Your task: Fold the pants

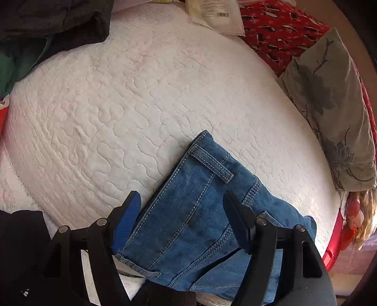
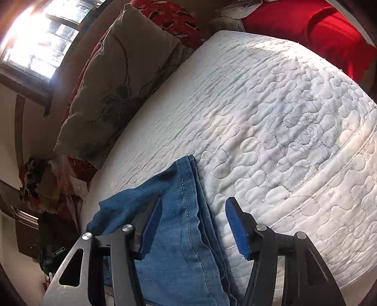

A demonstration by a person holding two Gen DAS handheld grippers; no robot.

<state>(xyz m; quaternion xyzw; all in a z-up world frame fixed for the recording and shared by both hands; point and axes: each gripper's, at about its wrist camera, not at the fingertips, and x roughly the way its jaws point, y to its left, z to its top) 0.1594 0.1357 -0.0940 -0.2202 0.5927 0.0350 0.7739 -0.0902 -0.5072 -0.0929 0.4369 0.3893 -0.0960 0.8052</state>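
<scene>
Blue denim pants lie folded on a white quilted mattress (image 1: 141, 98). In the left wrist view the waistband end with a belt loop (image 1: 207, 164) points away from me, and the denim (image 1: 188, 219) passes between the fingers of my left gripper (image 1: 182, 211), whose jaws stand wide apart around it. In the right wrist view the leg end of the pants (image 2: 186, 211) lies between the fingers of my right gripper (image 2: 194, 211), also spread wide. Neither pair of blue pads presses the cloth.
A grey floral pillow (image 1: 329, 113) and red patterned bedding (image 1: 278, 30) lie along the mattress's far side. Dark and green clothes (image 1: 47, 26) are piled at top left, with a plastic packet (image 1: 216, 16) beside them. A red cloth (image 2: 329, 35) and a window (image 2: 47, 35) show in the right wrist view.
</scene>
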